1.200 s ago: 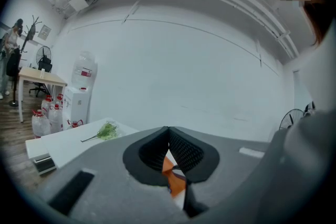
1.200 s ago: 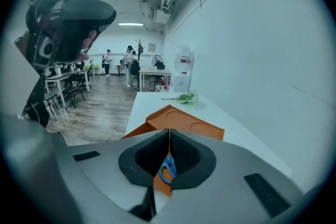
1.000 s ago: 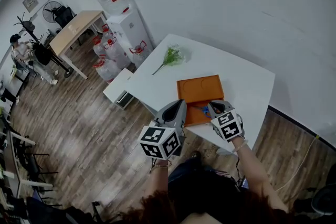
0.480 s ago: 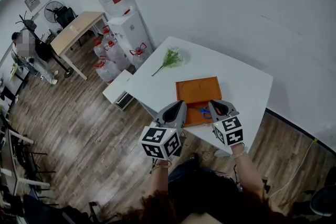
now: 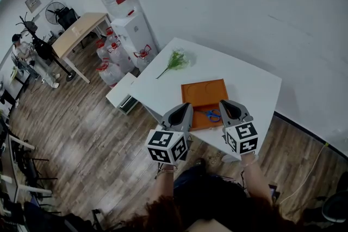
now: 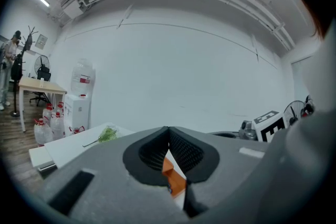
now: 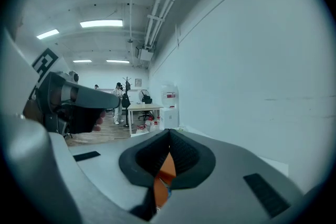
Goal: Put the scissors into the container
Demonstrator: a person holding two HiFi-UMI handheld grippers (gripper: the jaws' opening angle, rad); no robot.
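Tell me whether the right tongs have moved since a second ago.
Yes. The right tongs drew back off the orange container toward the person, uncovering the scissors lying in it.

Illumination is even and diffuse, supplied by ceiling strip lights [image 7: 101, 23]. The white wall [image 5: 244, 8] and table [image 5: 255, 84] read bright without glare, and shadows are faint. Both gripper views show strong fisheye curvature and dark vignetted corners.
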